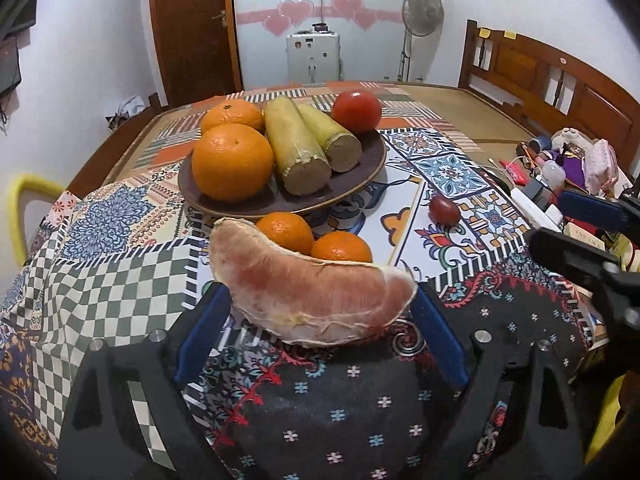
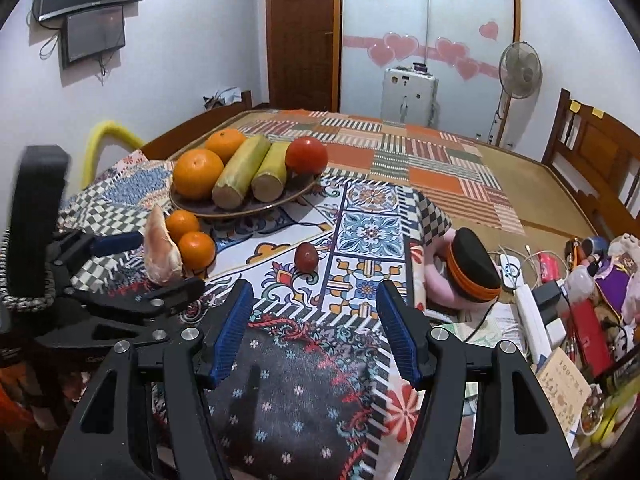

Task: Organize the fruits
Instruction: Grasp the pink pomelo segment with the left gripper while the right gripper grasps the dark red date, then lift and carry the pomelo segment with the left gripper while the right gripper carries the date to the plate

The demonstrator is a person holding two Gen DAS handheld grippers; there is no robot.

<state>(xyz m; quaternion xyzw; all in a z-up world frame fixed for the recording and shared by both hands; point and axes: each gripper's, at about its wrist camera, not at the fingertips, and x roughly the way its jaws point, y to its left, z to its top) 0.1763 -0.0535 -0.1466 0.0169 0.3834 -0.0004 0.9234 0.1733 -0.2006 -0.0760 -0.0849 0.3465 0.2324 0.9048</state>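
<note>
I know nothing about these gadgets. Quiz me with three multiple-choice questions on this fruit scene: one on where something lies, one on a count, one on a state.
1. Where is the small dark red fruit?
A on the plate
B on the cloth, away from the plate
C in a gripper

2. How many oranges lie on the brown plate?
A two
B four
C none

3. The right gripper is:
A shut on an orange
B shut tight
C open, with nothing between its fingers

Answers: B, it sits alone on the patterned cloth; A, two oranges beside two cane pieces and a tomato; C, only cloth shows between the blue pads.
</note>
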